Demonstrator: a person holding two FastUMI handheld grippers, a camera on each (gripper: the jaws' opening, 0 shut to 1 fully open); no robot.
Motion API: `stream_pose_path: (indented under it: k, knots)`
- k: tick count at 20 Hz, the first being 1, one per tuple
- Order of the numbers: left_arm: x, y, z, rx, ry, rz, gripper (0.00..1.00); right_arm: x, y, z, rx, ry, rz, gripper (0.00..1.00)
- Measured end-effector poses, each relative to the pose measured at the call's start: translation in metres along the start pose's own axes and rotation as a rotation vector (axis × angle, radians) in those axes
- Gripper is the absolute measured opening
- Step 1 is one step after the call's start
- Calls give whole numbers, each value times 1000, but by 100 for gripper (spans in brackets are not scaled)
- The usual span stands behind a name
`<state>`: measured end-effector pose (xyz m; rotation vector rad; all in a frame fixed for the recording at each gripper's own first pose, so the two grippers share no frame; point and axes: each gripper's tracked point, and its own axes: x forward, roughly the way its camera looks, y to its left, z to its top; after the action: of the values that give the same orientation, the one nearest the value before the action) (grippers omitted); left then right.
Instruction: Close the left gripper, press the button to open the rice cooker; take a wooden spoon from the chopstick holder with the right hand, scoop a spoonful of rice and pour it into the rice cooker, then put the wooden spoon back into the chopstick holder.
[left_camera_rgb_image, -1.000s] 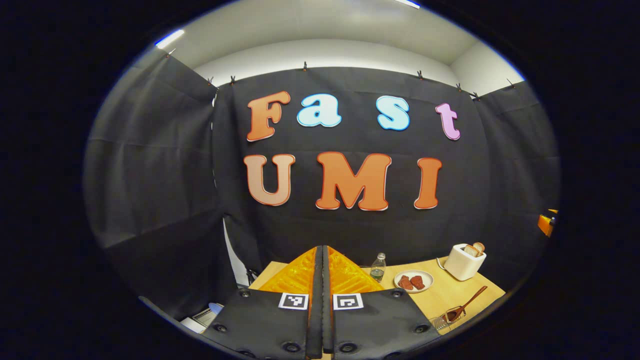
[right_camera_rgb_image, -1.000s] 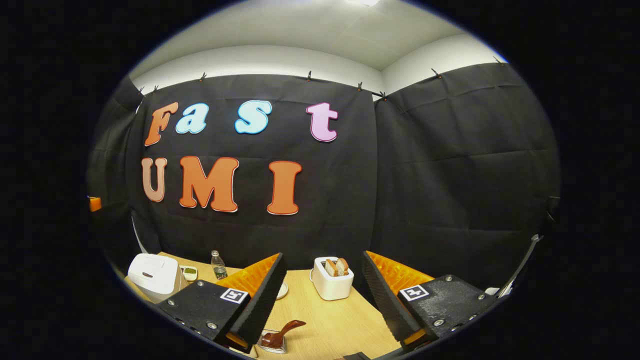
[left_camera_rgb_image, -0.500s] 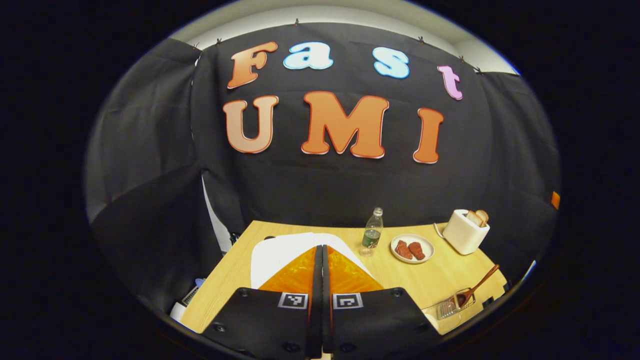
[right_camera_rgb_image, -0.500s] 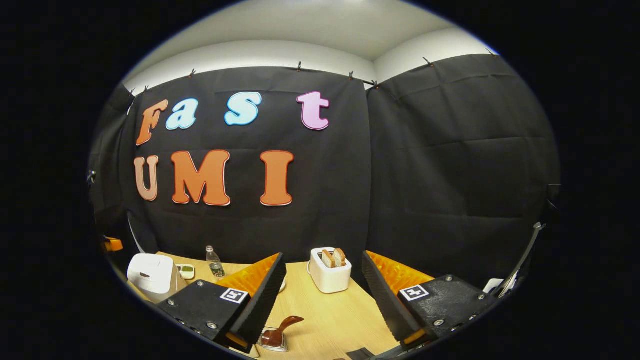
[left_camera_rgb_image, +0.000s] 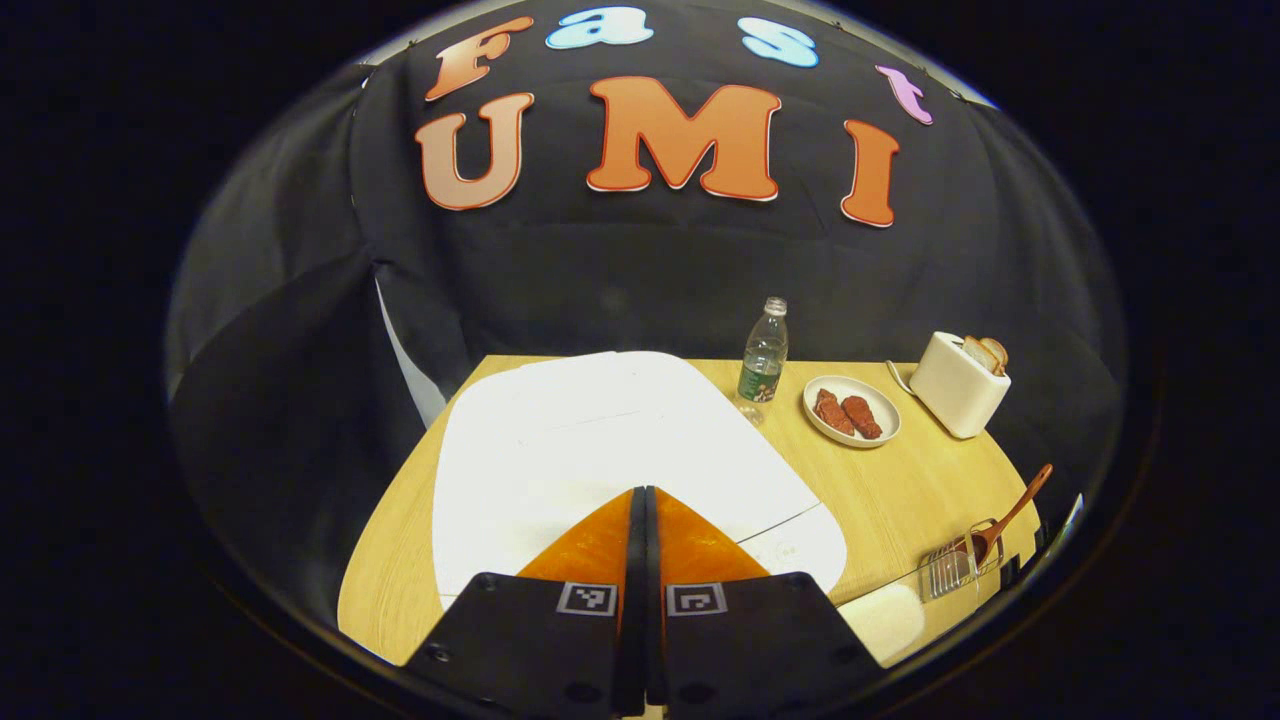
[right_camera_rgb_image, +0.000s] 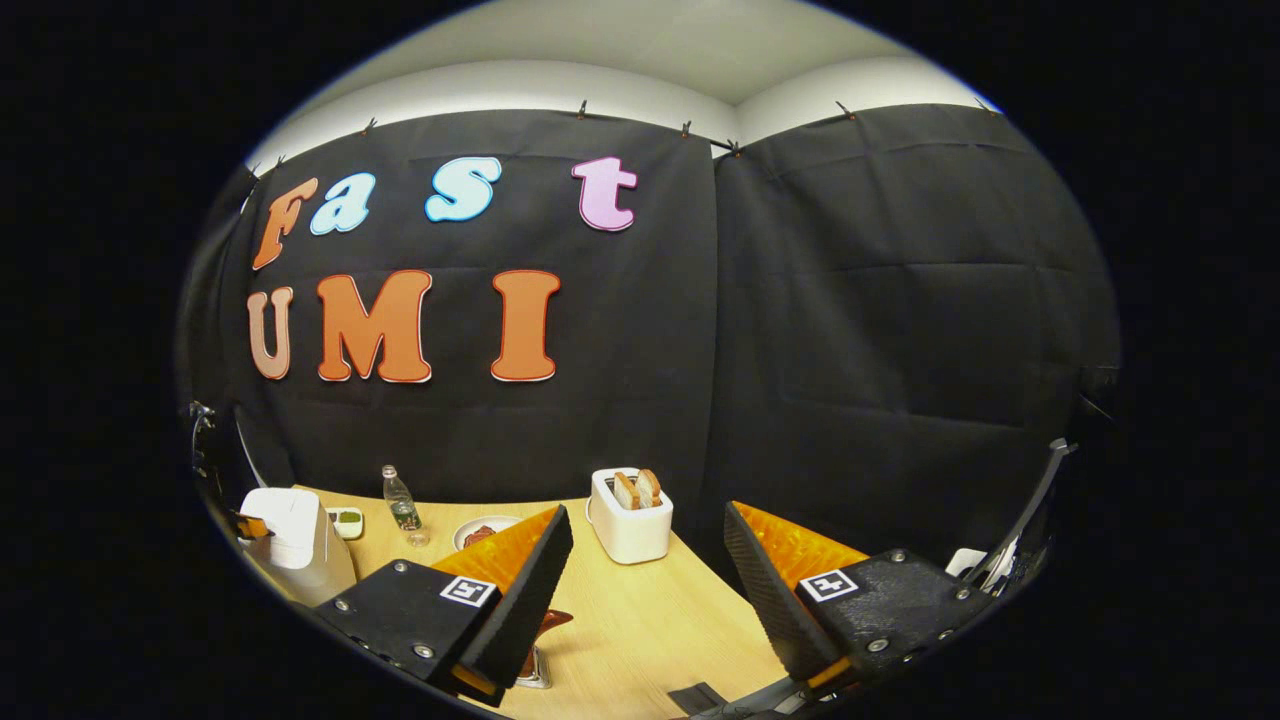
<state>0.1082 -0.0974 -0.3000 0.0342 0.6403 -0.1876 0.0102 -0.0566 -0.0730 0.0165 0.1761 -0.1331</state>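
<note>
In the left gripper view, the left gripper (left_camera_rgb_image: 640, 520) has its two fingers pressed together with nothing between them, and it hangs just above the white lid of the rice cooker (left_camera_rgb_image: 600, 440); whether it touches the lid I cannot tell. The cooker lid is down. On the wooden table (left_camera_rgb_image: 900, 500), behind the cooker, stand a water bottle (left_camera_rgb_image: 764, 350), a plate with two pieces of red food (left_camera_rgb_image: 851, 410) and a white toaster with bread slices (left_camera_rgb_image: 960, 383). The wooden spoon (left_camera_rgb_image: 1010, 515) leans in the wire chopstick holder (left_camera_rgb_image: 950, 572) (near the table's right edge). In the right gripper view, the right gripper (right_camera_rgb_image: 645, 580) has its fingers wide apart and holds nothing above the table.
</note>
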Motion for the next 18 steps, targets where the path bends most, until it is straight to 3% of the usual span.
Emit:
stream_pose_path:
  k: [4,10,14,18]
  knots:
    - [-2,1,-11,-15,35,11,5,0,4,-10,-5,19,5,95]
    - [-9,2,6,11,-8,15,5,2,22,-28,44,35,54,95]
    - [-56,14,83,-20,-184,60,5,4,36,-39,144,61,96,95]
    - [-101,18,126,-52,-295,37,4,8,45,-63,232,119,107,94]
